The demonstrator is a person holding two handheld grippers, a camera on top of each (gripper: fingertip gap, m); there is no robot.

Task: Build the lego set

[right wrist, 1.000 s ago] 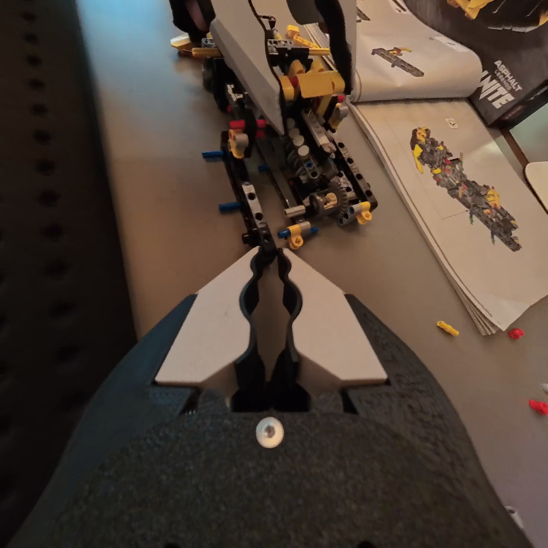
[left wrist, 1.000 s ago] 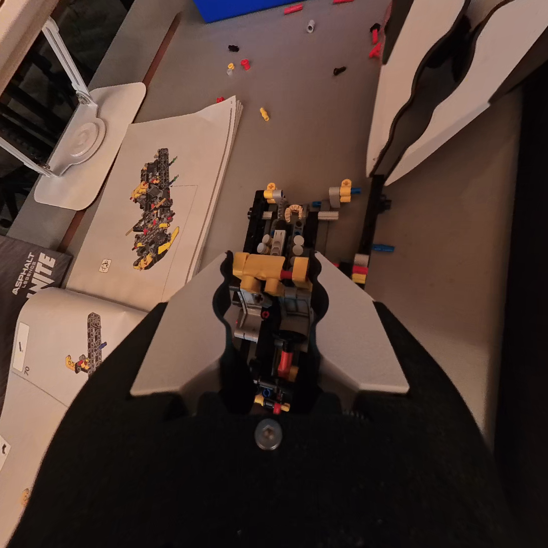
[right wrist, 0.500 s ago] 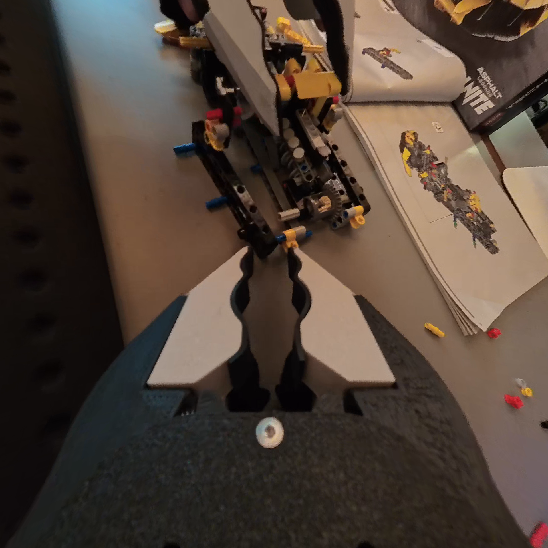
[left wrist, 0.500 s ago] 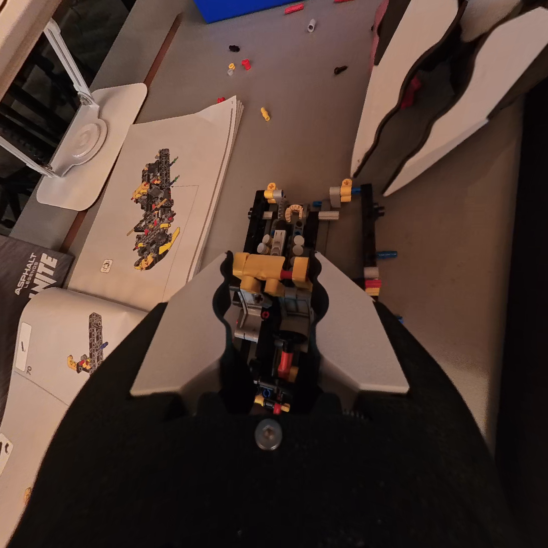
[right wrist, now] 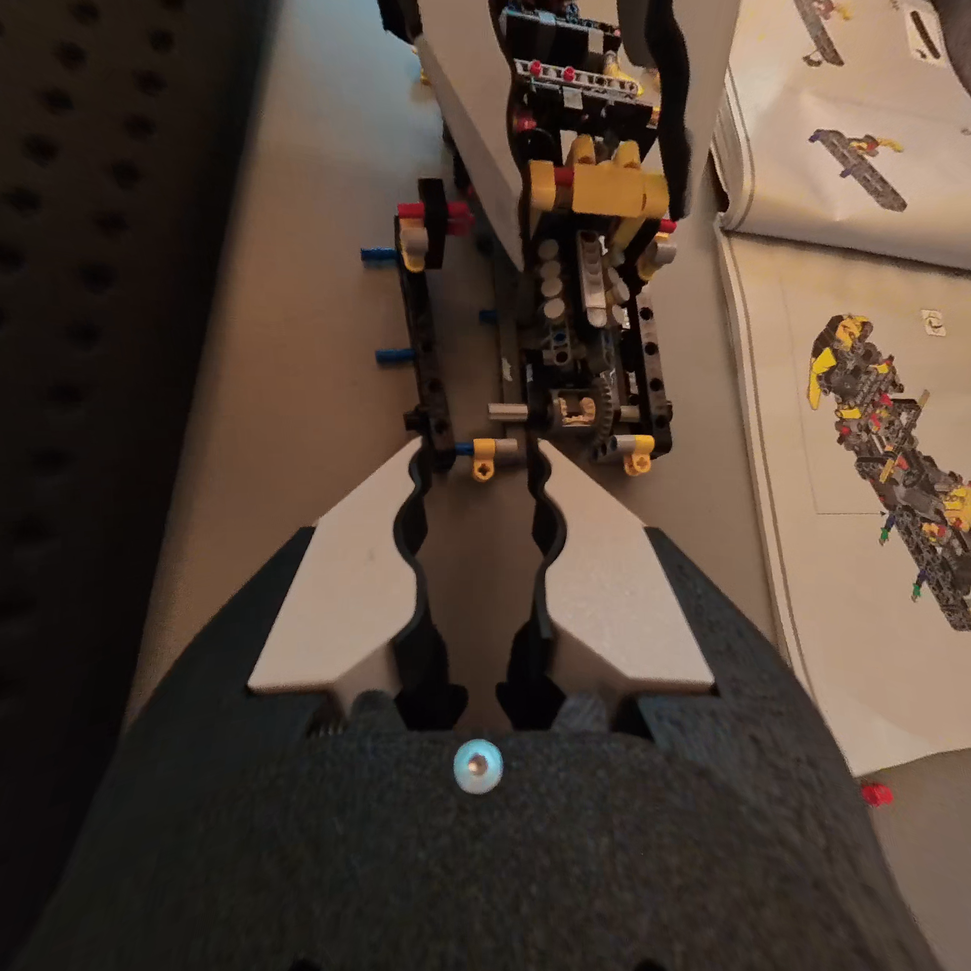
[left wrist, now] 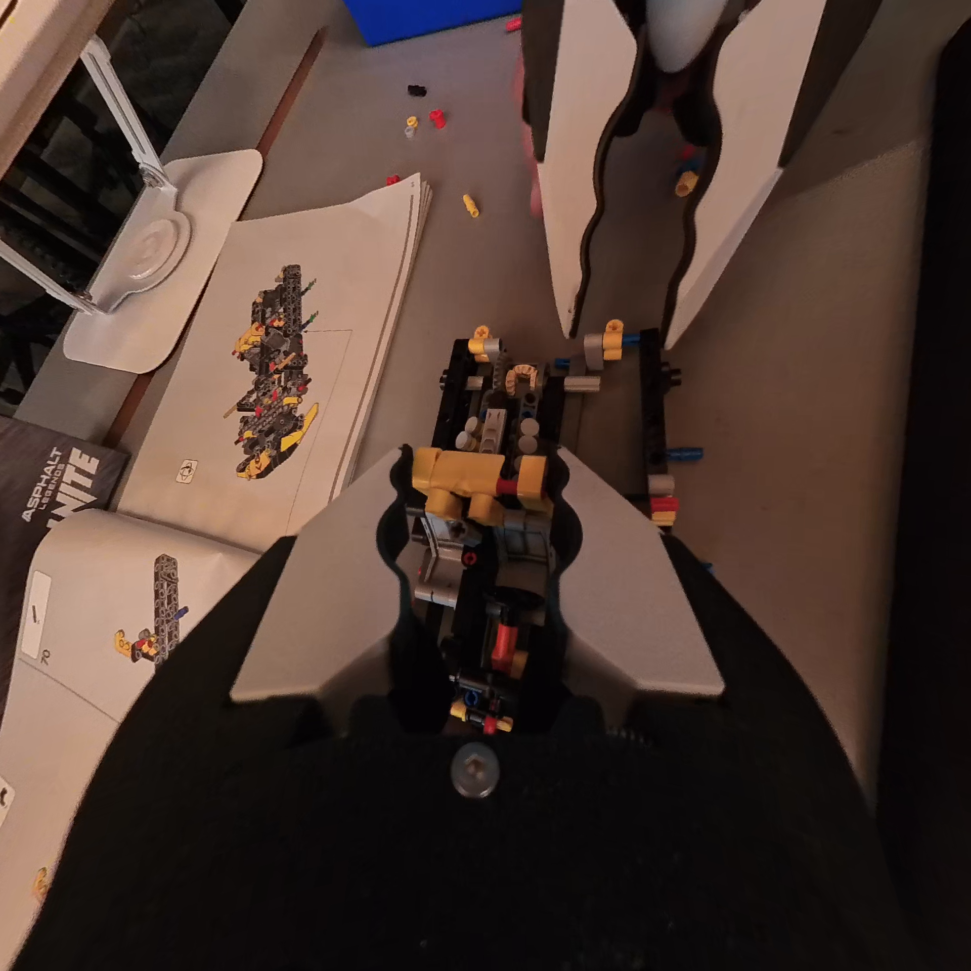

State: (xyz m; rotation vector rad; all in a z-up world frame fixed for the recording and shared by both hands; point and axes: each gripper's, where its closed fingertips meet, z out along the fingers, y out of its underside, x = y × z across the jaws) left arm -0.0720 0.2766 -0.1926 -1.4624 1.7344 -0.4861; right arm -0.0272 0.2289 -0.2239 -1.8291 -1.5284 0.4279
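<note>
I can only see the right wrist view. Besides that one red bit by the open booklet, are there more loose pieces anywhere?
Observer: Yes. Beyond the open paper instruction booklet, a small red pin, a yellow pin and a black pin lie scattered on the grey table.
Operator: Is there a box for them?
Observer: A blue plastic box sits at the table's far edge, only partly in frame.
Operator: What hides inside the far tongs?
Observer: The left tongs clamp the black and yellow brick chassis; its rear end there carries a red cylinder.
</note>
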